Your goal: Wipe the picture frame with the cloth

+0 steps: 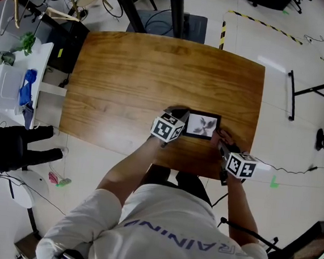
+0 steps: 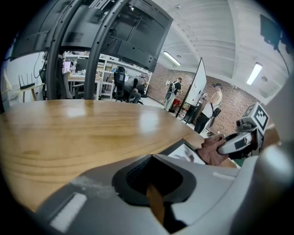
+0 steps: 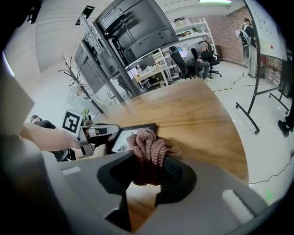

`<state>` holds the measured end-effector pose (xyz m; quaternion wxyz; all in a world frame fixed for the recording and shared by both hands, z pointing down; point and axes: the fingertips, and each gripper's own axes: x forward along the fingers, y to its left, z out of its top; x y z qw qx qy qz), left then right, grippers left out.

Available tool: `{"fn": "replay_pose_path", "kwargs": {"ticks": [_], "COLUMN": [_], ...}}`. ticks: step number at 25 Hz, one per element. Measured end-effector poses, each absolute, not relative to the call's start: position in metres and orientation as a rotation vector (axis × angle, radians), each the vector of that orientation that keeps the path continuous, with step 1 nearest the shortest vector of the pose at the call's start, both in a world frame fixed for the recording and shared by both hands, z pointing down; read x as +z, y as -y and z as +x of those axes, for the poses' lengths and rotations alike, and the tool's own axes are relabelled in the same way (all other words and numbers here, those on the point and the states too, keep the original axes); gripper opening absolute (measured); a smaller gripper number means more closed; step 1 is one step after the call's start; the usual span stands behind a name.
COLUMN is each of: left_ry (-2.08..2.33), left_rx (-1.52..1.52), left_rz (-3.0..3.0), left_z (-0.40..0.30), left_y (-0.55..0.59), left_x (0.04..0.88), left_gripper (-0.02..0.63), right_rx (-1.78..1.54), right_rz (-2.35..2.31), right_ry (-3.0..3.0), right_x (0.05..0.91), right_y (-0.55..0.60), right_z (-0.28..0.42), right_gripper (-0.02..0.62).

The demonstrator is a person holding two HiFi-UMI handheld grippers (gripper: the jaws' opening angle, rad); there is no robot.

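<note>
Table [image 1: 127,77]: brown wood, in a big work room.
Picture frame [image 1: 202,126]: lies flat near the front edge.
Left gripper [image 2: 154,195]: jaws pressed together, empty, beside the frame.
Right gripper [image 3: 147,181]: squeezes the pink cloth [image 3: 148,144] at the frame's right edge.
Job: probably wiping now; most of it seems left to do.

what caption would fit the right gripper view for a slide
Right gripper shut on a knitted cloth, by the picture frame lying on the wooden table

A wooden table [image 1: 155,85] stands on pale floor [image 1: 305,66], brick wall [image 2: 236,103] beyond.
</note>
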<state>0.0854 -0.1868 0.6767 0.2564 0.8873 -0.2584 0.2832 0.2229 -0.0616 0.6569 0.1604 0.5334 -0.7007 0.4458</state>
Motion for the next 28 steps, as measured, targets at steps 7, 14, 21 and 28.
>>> {"fn": "replay_pose_path", "kwargs": {"ticks": [7, 14, 21, 28], "left_ry": [0.826, 0.997, 1.042, 1.047], "left_rx": [0.601, 0.272, 0.136, 0.045], "left_rz": [2.505, 2.738, 2.822, 2.839], "left_z": [0.069, 0.057, 0.059, 0.063], "left_y": [0.190, 0.203, 0.191, 0.186], "left_x": [0.611, 0.463, 0.403, 0.376], "left_gripper": [0.006, 0.006, 0.007, 0.006], "right_rx": [0.977, 0.625, 0.527, 0.446], "right_rz": [1.797, 2.024, 2.126, 2.099], "right_ry": [2.262, 2.349, 2.354, 2.356], "right_x": [0.558, 0.460, 0.424, 0.403], "right_y": [0.096, 0.105, 0.096, 0.094], "right_z": [0.251, 0.288, 0.302, 0.300], "right_gripper": [0.117, 0.117, 0.117, 0.114]}}
